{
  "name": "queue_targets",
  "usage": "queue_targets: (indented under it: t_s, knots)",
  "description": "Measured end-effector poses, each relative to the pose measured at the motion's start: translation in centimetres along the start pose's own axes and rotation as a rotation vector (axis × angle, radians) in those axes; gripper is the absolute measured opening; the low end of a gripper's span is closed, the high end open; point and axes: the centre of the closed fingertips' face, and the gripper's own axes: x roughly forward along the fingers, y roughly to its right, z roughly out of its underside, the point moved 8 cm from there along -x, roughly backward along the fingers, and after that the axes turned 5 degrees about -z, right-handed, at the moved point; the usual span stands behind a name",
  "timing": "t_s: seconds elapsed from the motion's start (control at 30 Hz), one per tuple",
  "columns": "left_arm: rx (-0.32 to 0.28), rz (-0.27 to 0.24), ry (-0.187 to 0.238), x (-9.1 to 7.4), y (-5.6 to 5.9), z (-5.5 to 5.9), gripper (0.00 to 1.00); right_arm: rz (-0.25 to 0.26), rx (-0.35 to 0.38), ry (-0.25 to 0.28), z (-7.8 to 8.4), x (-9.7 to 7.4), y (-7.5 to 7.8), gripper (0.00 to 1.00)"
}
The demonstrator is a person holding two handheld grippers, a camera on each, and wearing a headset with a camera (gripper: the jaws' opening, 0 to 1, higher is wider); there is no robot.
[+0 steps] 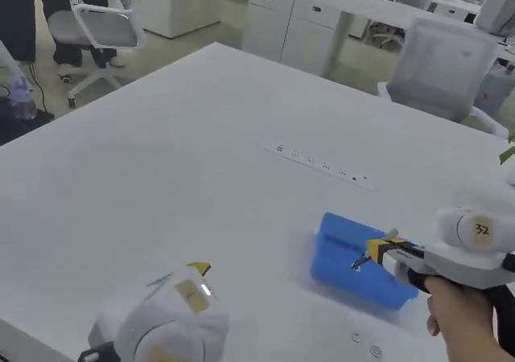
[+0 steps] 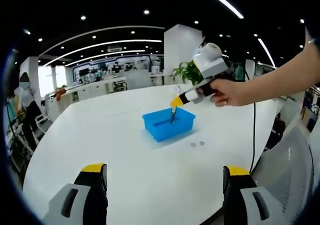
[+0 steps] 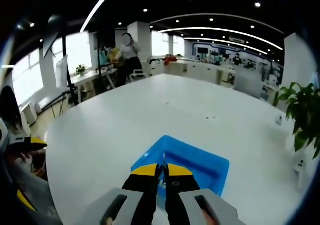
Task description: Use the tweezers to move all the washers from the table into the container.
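Note:
A blue container [image 1: 348,249] sits on the white table [image 1: 201,153]. My right gripper [image 1: 374,251] is shut on thin metal tweezers [image 1: 359,263], whose tips point down into the container; I cannot tell whether they hold a washer. In the left gripper view the same right gripper [image 2: 176,102] holds the tweezers [image 2: 172,116] over the container [image 2: 168,125], and two washers [image 2: 197,144] lie on the table beside it. These washers [image 1: 366,344] rest near the table's front edge. My left gripper [image 1: 181,275] stands open and holds nothing, well left of the container.
A power strip slot [image 1: 318,165] runs across the table behind the container. Office chairs [image 1: 92,24] stand beyond the far edges. In the right gripper view, a potted plant [image 3: 300,110] stands at the right and a person [image 3: 127,50] stands far off.

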Motion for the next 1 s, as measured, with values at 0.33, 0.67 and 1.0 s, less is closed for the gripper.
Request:
queue_targets:
  t_s: [0.33, 0.67, 1.0]
  knots:
    - [0.002, 0.0, -0.024, 0.2, 0.0, 0.3, 0.99, 0.026, 0.023, -0.043, 1.5, 1.1, 0.5, 0.01]
    - [0.007, 0.002, -0.033, 0.2, 0.1, 0.5, 0.99, 0.045, 0.014, -0.073, 2.5, 1.6, 1.1, 0.01]
    - [0.013, 0.004, -0.04, 0.3, 0.1, 0.5, 0.99, 0.054, 0.007, -0.08, 2.8, 1.5, 1.0, 0.01]
